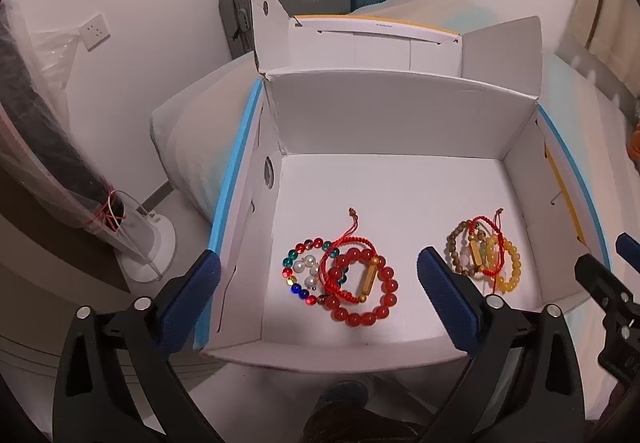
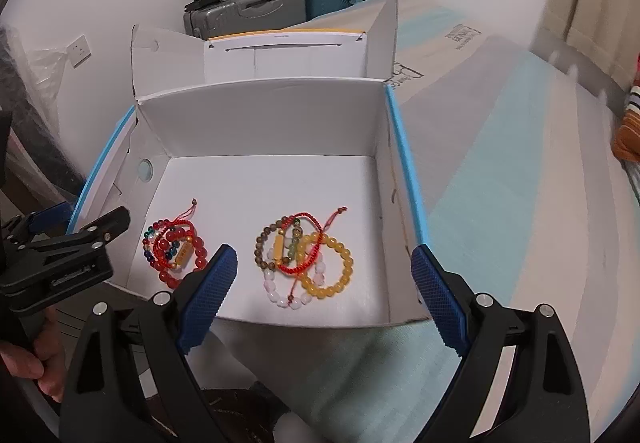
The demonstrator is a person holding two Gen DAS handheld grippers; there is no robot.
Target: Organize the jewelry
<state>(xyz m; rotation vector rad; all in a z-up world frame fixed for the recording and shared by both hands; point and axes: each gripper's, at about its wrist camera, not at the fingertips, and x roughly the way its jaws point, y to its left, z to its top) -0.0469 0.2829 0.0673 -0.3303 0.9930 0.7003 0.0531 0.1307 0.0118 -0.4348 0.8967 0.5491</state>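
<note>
Resting on the smooth white floor of an open cardboard box (image 1: 400,115) are two heaps of round-bead bracelets. Left heap: glossy red bead bracelet (image 1: 362,285), multicoloured glass beads (image 1: 298,267), braided red cord — overlapping. Right heap (image 2: 304,259): brown wooden beads, translucent amber and pale pink rounds, red cord. Left gripper (image 1: 320,279) and right gripper (image 2: 324,283) hover above the near wall, textured blue pads spread wide, holding nothing.

Your left finger pad (image 1: 446,297) covers part of the right bracelet pile (image 1: 486,259); print on the bedding (image 2: 460,37) is unreadable.
</note>
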